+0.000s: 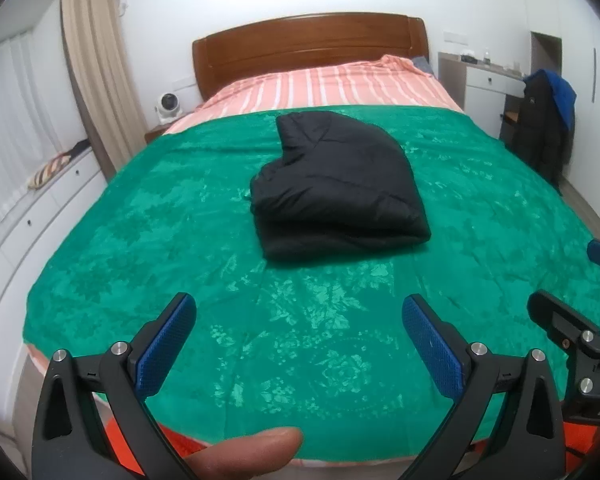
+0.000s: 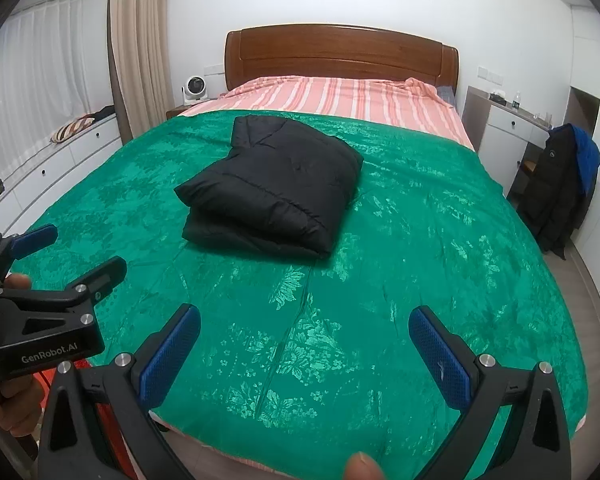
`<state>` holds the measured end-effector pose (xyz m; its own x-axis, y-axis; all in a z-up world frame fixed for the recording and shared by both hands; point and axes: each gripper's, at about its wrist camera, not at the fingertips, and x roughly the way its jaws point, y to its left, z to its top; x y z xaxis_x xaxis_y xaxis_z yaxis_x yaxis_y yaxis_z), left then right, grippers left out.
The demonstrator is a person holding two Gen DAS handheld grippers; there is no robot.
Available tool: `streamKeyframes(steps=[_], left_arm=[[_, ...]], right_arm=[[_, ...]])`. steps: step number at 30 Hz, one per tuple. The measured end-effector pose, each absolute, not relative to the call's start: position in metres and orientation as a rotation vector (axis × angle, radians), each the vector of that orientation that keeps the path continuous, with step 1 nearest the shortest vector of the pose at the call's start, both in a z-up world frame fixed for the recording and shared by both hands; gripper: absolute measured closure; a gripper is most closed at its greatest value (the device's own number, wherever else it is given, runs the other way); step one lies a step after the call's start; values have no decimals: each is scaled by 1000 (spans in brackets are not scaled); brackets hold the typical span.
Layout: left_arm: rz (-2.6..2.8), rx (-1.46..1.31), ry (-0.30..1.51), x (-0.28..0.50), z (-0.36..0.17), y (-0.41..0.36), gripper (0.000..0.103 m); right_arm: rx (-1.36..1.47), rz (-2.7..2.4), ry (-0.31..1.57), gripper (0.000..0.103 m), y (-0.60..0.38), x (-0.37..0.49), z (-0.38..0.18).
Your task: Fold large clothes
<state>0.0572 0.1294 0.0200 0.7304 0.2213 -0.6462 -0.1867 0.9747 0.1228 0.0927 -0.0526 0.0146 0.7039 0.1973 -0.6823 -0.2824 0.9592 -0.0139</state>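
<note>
The black jacket [image 1: 338,188] lies folded in a compact stack mid-bed on the green cover [image 1: 140,240], so I judge the folding done. I hold my left gripper [image 1: 296,344] and right gripper [image 2: 304,350] back near the foot edge, jaws spread wide, gripping nothing.

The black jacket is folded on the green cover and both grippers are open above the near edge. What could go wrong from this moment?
1. The black jacket is puffy and its upper layer sits loosely, so the fold may spring open.
2. The green cover looks shiny and smooth; a push could make the bundle slide.
3. The left gripper and right gripper are close together and might collide.
</note>
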Motion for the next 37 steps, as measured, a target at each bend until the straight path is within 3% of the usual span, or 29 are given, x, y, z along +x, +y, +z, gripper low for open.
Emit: streamKeyframes(steps=[37], left_arm=[[222, 56, 717, 55, 20, 127, 0]], right_arm=[[-121, 288, 779, 0, -51, 94, 9]])
